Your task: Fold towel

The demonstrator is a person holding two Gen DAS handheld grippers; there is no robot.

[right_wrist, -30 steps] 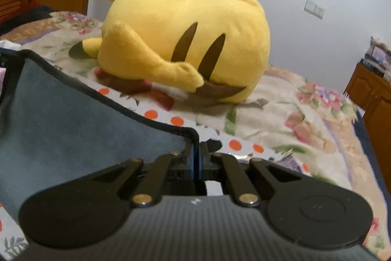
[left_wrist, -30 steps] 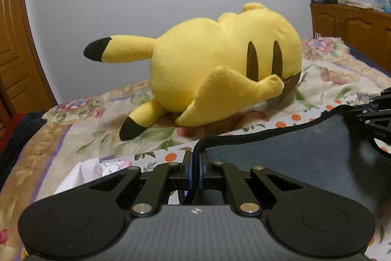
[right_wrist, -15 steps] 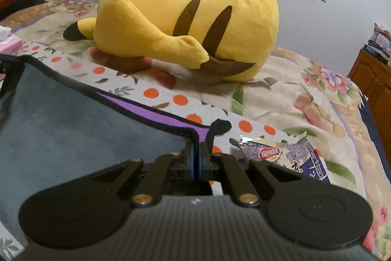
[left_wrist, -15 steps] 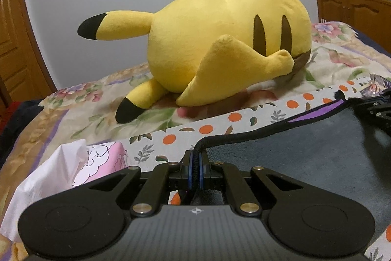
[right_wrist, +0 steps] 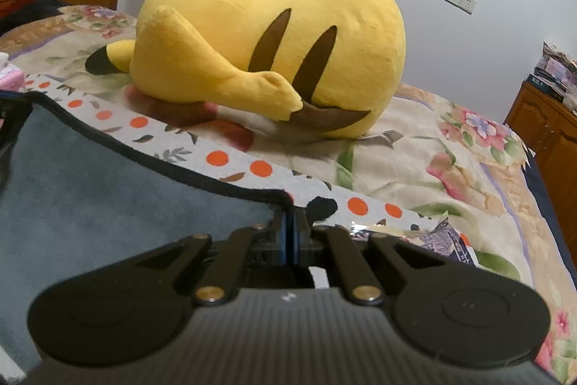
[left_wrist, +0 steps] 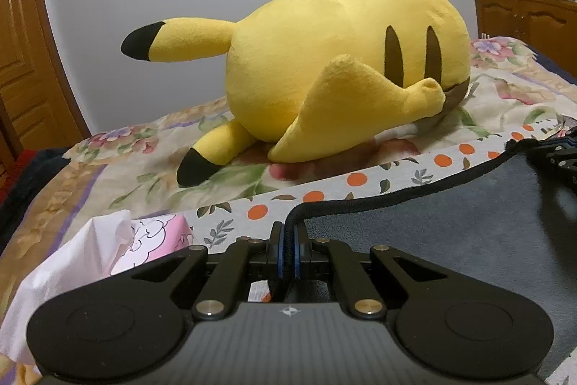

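Note:
The towel is dark grey-blue with a black corded hem; it shows in the left wrist view [left_wrist: 450,233] and in the right wrist view [right_wrist: 108,204]. My left gripper [left_wrist: 287,240] is shut on its left corner. My right gripper [right_wrist: 290,226] is shut on its right corner. The towel's edge hangs stretched between the two grippers, low over a white cloth with orange dots [left_wrist: 360,183]. The right gripper shows at the right edge of the left wrist view [left_wrist: 555,157]. The towel's lower part is hidden behind the gripper bodies.
A big yellow plush toy [left_wrist: 342,67] lies on the floral bedspread [right_wrist: 432,161] just beyond the towel. A pink tissue pack [left_wrist: 151,237] with white tissue lies at the left. A snack packet [right_wrist: 443,237] lies at the right. A wooden cabinet [left_wrist: 523,13] stands far right.
Both grippers have carried the towel edge lower and forward towards the plush toy. The purple strip seen under the hem half a second ago is covered now.

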